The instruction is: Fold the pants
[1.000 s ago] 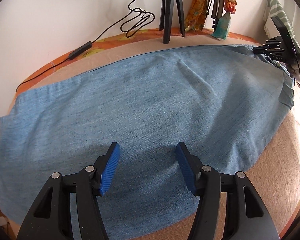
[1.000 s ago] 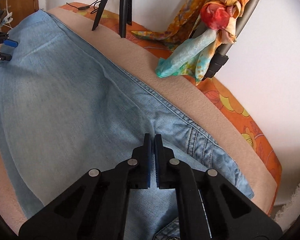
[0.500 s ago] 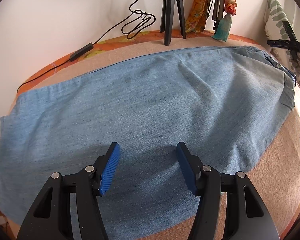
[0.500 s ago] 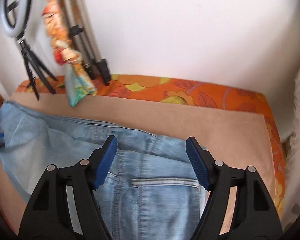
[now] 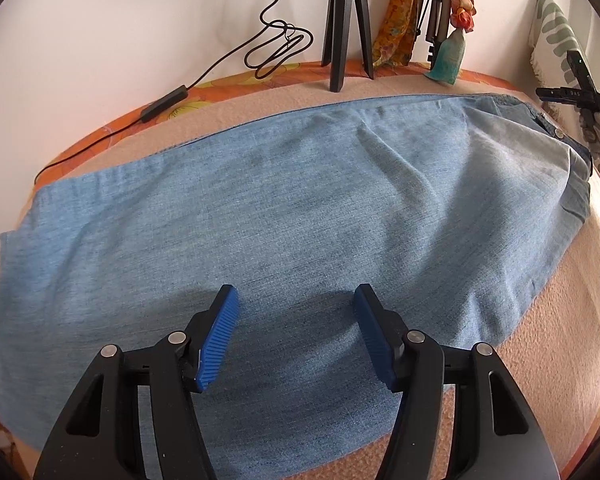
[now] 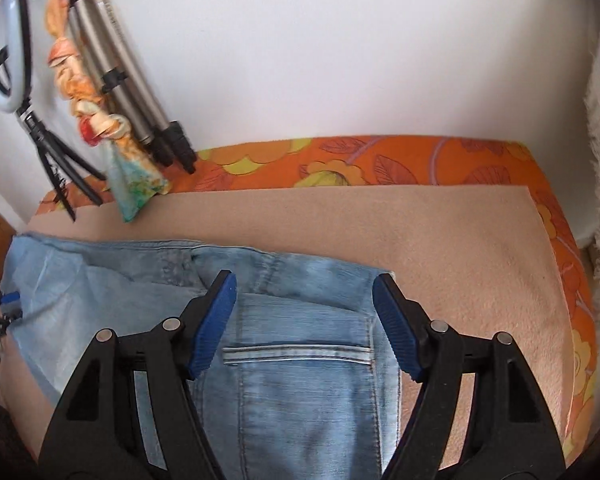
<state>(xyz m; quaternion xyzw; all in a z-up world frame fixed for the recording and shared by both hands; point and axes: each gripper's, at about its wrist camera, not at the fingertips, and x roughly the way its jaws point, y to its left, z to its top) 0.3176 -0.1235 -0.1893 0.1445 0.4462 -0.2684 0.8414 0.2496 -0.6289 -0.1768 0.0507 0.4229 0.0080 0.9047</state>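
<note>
Light blue denim pants [image 5: 284,216] lie flat across a beige blanket [image 5: 556,344], folded lengthwise, with the waist at the right. My left gripper [image 5: 294,312] is open and empty, hovering over the near middle of the legs. My right gripper [image 6: 304,300] is open and empty above the waist end, over the back pocket [image 6: 300,364] of the pants [image 6: 112,292]. The right gripper also shows small at the far right of the left wrist view [image 5: 572,94].
A black tripod [image 5: 346,28], a coiled black cable [image 5: 276,48] and hanging scarves [image 5: 456,20] stand along the back wall. A ring light [image 6: 4,48] and a silver tripod [image 6: 128,76] stand at the back left. An orange flowered sheet [image 6: 380,160] edges the bed.
My right gripper let go of the pants, opened, rose and turned to face the waist and back pocket. My left gripper stayed open over the legs.
</note>
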